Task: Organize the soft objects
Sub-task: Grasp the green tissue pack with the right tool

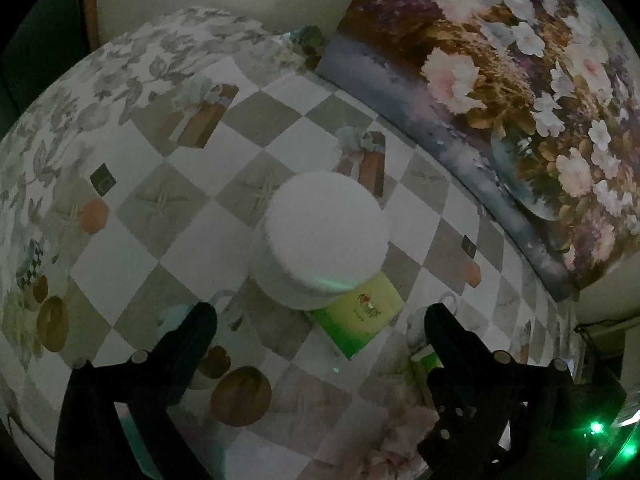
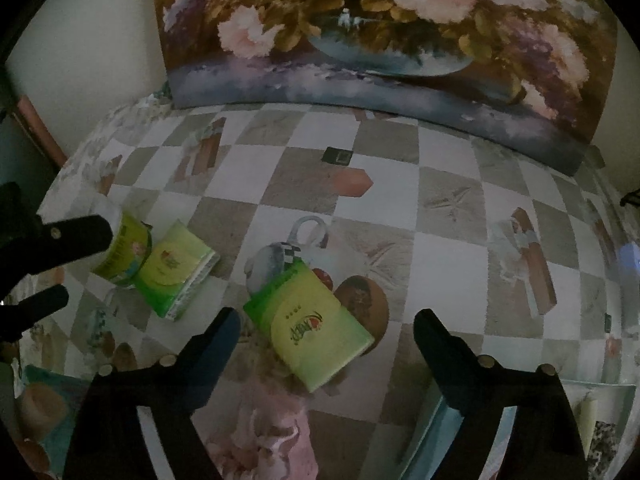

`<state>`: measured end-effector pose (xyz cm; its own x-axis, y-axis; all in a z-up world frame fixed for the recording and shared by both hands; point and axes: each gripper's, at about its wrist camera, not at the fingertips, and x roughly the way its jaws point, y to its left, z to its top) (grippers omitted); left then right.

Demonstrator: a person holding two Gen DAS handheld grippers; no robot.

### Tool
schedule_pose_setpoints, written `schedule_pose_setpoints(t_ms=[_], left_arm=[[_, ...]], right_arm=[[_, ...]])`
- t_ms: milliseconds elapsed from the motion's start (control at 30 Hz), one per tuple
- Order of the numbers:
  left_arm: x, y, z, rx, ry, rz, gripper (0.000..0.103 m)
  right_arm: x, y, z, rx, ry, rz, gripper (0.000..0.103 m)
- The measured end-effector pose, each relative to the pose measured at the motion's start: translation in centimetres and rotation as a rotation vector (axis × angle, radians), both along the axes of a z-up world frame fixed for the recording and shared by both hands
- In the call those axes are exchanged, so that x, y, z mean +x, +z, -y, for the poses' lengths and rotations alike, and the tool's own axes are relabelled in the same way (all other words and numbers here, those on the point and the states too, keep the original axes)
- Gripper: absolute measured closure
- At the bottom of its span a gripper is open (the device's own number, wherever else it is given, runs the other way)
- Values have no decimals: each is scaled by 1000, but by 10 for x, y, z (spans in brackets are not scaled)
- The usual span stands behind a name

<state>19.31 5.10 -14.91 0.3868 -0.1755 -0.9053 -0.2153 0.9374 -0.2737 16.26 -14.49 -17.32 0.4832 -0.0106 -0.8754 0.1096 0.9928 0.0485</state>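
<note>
Two hand-held black grippers pointed steeply downward, both with jaws apart.

The left gripper (image 1: 320, 320) stood with its jaws spread wide, nothing pressed between its fingers (image 1: 192, 336); the right gripper (image 2: 328, 324) was also parted, its pads touching nothing; in the right wrist view the left gripper's (image 2: 60, 268) two dark fingers reached in from the left edge, spread apart.
</note>
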Motion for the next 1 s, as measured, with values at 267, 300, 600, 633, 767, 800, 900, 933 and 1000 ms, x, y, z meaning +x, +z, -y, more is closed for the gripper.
schedule_pose_setpoints(t_ms=[267, 300, 600, 633, 767, 800, 900, 933, 1000], left_arm=[[3, -8, 12, 6, -31, -14, 0], [2, -9, 13, 4, -32, -14, 0], [4, -19, 24, 36, -33, -46, 0], [4, -20, 24, 38, -30, -46, 0], [5, -21, 27, 59, -17, -43, 0], [5, -21, 29, 65, -12, -40, 0], [8, -24, 33, 69, 3, -39, 0], [9, -26, 35, 66, 8, -39, 0], [10, -29, 36, 66, 12, -40, 1]], right_arm=[[4, -15, -3, 8, 14, -26, 19], [4, -16, -3, 15, 14, -27, 19], [3, -19, -2, 49, 24, -31, 33], [3, -19, -2, 51, 23, -30, 34], [0, -18, 1, 61, 15, -33, 37], [0, -18, 2, 66, 14, -35, 38], [0, -18, 4, 78, 8, -37, 39], [0, -18, 5, 81, 4, -36, 40], [-1, -18, 8, 93, -5, -32, 41]])
